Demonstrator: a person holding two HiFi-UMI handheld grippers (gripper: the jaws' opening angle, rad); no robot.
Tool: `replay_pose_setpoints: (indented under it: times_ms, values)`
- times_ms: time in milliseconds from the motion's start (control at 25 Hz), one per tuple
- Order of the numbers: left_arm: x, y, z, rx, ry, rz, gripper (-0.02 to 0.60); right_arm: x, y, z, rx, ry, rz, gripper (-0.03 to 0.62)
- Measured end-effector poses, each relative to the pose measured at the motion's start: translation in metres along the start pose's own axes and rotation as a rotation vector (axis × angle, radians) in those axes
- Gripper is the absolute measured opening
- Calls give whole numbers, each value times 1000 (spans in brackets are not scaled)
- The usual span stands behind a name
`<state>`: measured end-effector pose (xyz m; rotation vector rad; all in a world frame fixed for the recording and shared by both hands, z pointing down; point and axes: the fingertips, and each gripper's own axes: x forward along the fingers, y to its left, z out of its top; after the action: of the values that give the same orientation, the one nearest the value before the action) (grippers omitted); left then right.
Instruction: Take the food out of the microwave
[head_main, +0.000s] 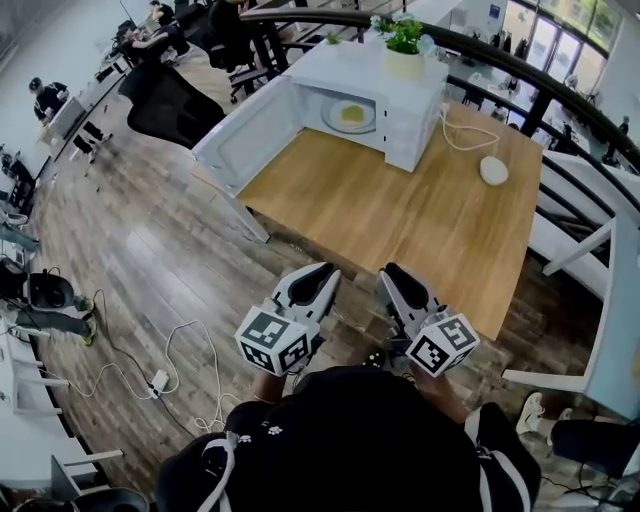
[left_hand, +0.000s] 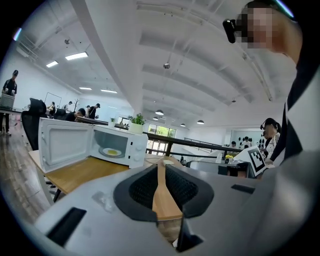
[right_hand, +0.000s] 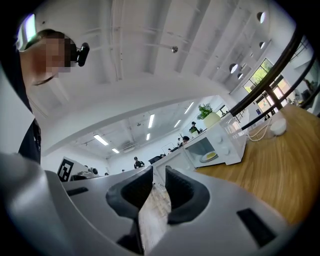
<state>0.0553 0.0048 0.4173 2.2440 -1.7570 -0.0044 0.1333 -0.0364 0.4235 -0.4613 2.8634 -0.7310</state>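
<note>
A white microwave (head_main: 405, 105) stands at the far end of the wooden table (head_main: 420, 225), its door (head_main: 245, 135) swung wide open to the left. Inside lies a plate with yellow food (head_main: 351, 114). The same plate (left_hand: 112, 152) shows in the left gripper view and, smaller, the plate (right_hand: 209, 156) in the right gripper view. My left gripper (head_main: 325, 272) and right gripper (head_main: 392, 272) hang side by side close to my body, short of the table's near edge and far from the microwave. Both are shut with nothing in them.
A potted plant (head_main: 405, 45) sits on top of the microwave. A white cable (head_main: 462, 135) and a round white object (head_main: 493, 170) lie to the microwave's right. A black office chair (head_main: 165, 105) stands beyond the door. White furniture (head_main: 600, 300) stands at the right; cables (head_main: 160, 380) cross the floor.
</note>
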Motion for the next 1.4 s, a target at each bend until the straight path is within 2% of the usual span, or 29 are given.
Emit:
replay_pose_setpoints:
  times_ms: [320,440,680,800,1000,1400]
  values:
    - [33,8,7,-25,-17,-11,31,9,-28,17,-11,-8,-8,77]
    - [42,13,8,-48,-11,-24,86,15,-36,18,-5,-5,-10,77]
    - [69,34,14,-59,-14,-46,87,33,-56,29,-26,-13,-33,77]
    - [86,51,19,-66,-8,-75,86,47,-70,35,-32,-28,-67,77]
    - [115,82,38,-34,3,-166,86,77,-89,48,-52,-68,-143,77]
    - [165,176,61,-35,32,-226,86,157,-116,52,-21,-101,-240,77]
